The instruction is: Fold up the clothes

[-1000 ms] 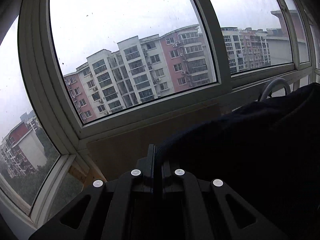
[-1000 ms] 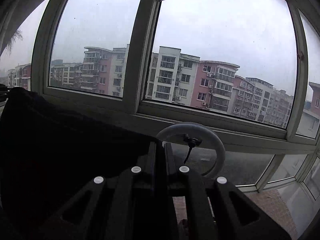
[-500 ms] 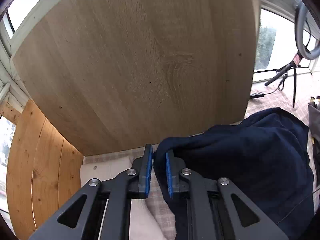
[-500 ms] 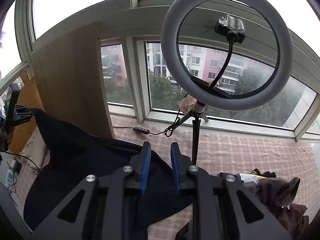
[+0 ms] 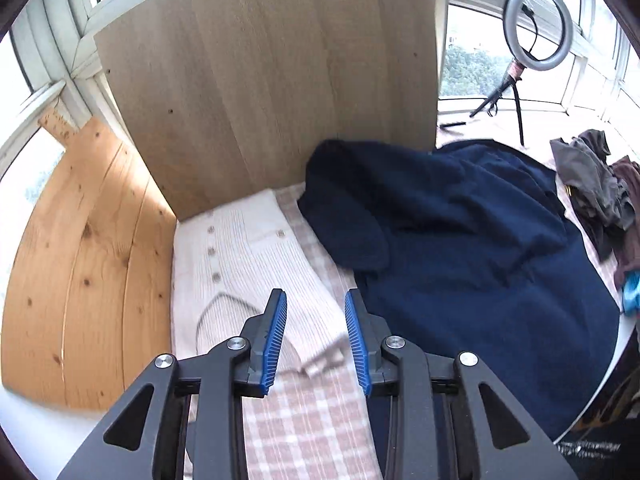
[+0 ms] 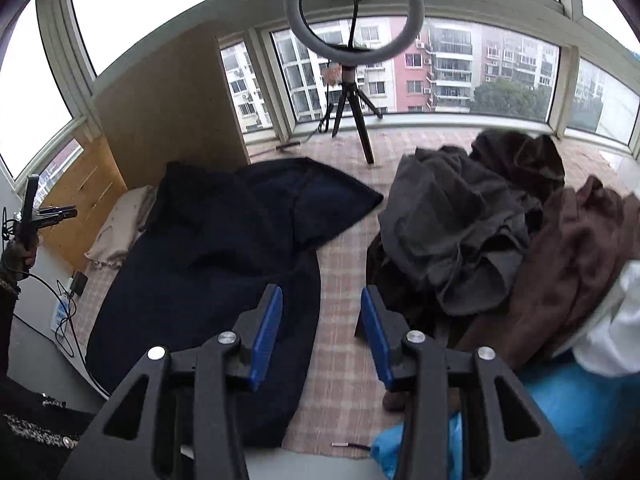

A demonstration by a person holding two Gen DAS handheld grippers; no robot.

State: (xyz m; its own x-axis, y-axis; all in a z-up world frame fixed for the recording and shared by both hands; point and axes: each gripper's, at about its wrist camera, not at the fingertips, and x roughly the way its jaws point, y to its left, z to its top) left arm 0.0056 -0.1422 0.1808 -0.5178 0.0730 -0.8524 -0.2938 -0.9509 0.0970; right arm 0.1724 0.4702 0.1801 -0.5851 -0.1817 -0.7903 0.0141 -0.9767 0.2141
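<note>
The biggest thing on the checked pink-and-white cloth that covers the bench (image 6: 340, 364) is the dark navy knitted garment (image 5: 472, 248). It lies spread out but loose, ahead of and to the right of the left tongs (image 5: 316, 338), and ahead-left of the right tongs (image 6: 320, 334). One rounded flap lies turned over its near-left part, and a pointed corner reaches out toward the ring light. There are soft ridges across it and no clean edges, so I would not call it folded; it looks laid out for folding, or part way through it.

To the right of the right tongs sits a heap of crumpled grey and brown clothes (image 6: 480, 236), bunched up with no fold that I can make out. That pile looks like work left to do.

Straight ahead of the left tongs, hard against the upright pale wooden board (image 5: 272, 92), lies a cream ribbed button-front top (image 5: 240, 264). It lies flat and narrow, buttons in a row, and reads as the neatest piece here, possibly already folded, though I cannot be sure from this angle.

Beyond the navy garment stands a grey ring light on a black tripod (image 6: 354, 12), by the window.

Both tongs are released, jaws standing apart with blue pads showing and nothing between them. They hover above the bench edge, the left over the cream top's near end, the right over bare checked cloth between the navy garment and the heap.
</note>
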